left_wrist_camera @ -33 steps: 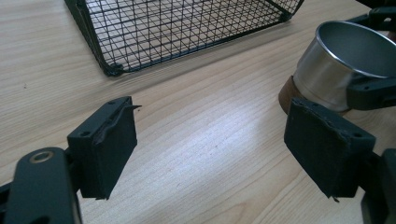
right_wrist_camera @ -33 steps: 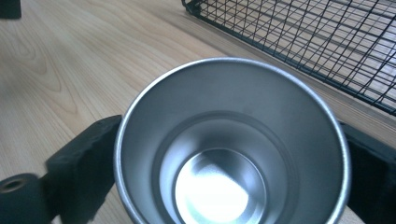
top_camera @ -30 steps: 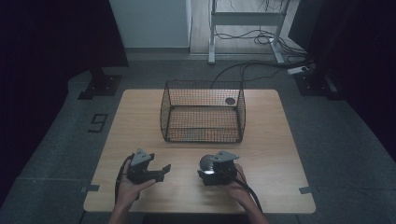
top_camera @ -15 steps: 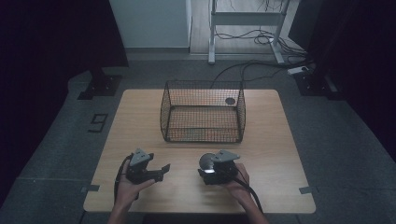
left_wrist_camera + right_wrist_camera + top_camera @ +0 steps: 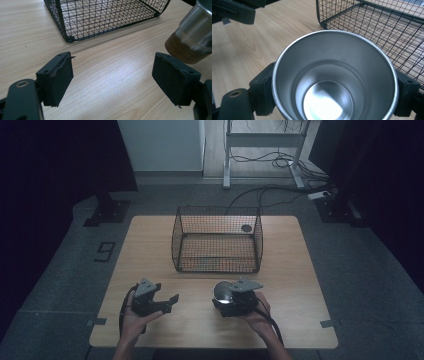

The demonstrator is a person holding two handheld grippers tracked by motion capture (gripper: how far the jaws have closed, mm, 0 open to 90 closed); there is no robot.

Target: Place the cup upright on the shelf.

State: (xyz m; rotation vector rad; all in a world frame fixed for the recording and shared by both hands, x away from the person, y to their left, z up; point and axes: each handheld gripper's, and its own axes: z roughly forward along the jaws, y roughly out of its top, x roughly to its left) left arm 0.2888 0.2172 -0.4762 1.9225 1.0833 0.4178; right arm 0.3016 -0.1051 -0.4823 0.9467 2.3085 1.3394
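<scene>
**Steel cup held at the near edge of the desk**

A steel cup [image 5: 334, 80] is clamped between the jaws of the right tongs [image 5: 231, 299], one black pad pressed to each side of its wall. The cup is held over the near part of the desk [image 5: 150, 250], in front of the wire basket [image 5: 217, 240] and apart from it. Its mouth is turned toward the right gripper view, so that the shiny bottom is seen inside. In the left gripper view a brown band is seen around the cup's lower part. The left tongs [image 5: 112, 80] are held with the jaws spread wide, nothing between them but bare wood. They are placed to the left of the cup, near it, not touching.
</scene>
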